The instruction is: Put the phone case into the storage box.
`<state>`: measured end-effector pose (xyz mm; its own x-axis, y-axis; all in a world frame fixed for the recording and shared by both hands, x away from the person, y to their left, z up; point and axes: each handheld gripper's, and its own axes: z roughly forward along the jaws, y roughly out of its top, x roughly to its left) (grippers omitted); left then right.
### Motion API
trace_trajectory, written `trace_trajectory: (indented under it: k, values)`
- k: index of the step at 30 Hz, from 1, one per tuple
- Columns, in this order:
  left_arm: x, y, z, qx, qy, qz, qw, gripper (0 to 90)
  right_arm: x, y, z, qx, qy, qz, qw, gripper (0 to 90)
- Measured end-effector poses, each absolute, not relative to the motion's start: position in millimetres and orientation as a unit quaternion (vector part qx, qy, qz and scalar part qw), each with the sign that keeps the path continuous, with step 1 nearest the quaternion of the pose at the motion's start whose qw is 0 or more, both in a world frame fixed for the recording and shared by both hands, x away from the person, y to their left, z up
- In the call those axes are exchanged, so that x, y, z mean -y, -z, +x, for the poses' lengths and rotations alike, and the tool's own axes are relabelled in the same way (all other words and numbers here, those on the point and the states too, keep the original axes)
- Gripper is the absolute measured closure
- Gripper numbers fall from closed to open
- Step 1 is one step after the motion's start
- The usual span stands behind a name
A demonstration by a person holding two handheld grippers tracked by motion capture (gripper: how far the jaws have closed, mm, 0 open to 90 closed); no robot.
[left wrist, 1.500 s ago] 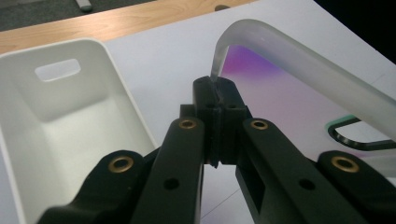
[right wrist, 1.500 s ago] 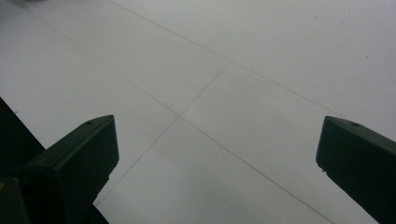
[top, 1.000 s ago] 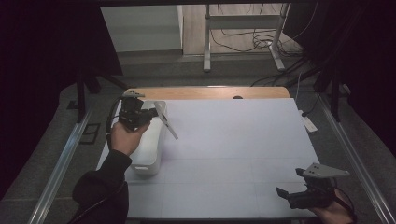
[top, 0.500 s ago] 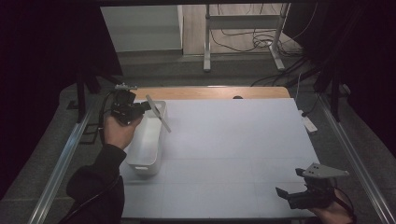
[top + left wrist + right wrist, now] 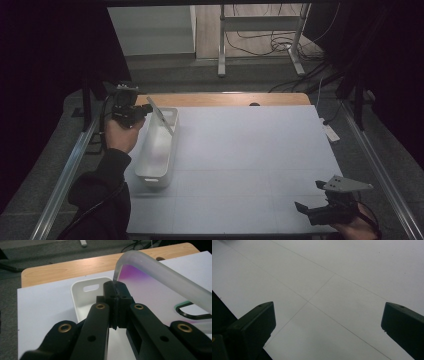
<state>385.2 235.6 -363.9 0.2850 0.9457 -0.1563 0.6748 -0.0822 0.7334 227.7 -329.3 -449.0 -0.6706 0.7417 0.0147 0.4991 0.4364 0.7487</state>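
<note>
The left gripper [image 5: 131, 114] hangs above the far left corner of the worktop [image 5: 250, 150], held in the person's left hand [image 5: 120, 136], and its jaws are pressed together on the edge of a thin translucent lid [image 5: 161, 115]. In the high view the lid stands tilted on edge, slanting from the gripper down over the far end of the white bin [image 5: 159, 150], which sits on the white sheet along the worktop's left side with its long axis running away from the person. In the left gripper view the jaws of the left gripper [image 5: 115, 288] meet tightly at a corner of the lid [image 5: 160, 277], whose rounded frosted rim sweeps off to the right and whose flat face shows a faint purple sheen. Beyond the jaw tips lies the end of the bin [image 5: 85, 293] with its handle cut-out, and past it the bare wooden strip of the worktop [image 5: 65, 272]. Whether the lid's lower edge touches the bin I cannot tell. The right gripper [image 5: 327, 207] rests low near the worktop's near right corner, well apart from the bin and the lid, with its grey three-cornered plate on top. In the right gripper view its jaws stand wide apart with nothing between them over the white sheet [image 5: 332, 290] marked with thin lines.
</note>
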Motion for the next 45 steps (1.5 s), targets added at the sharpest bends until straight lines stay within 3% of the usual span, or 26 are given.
trace_trajectory:
  k: [45]
  values:
    - [-239,424,448,-0.638,-0.182,0.679,0.313,89.0,329,449,226,-0.837,-0.379,0.361,0.157,0.3]
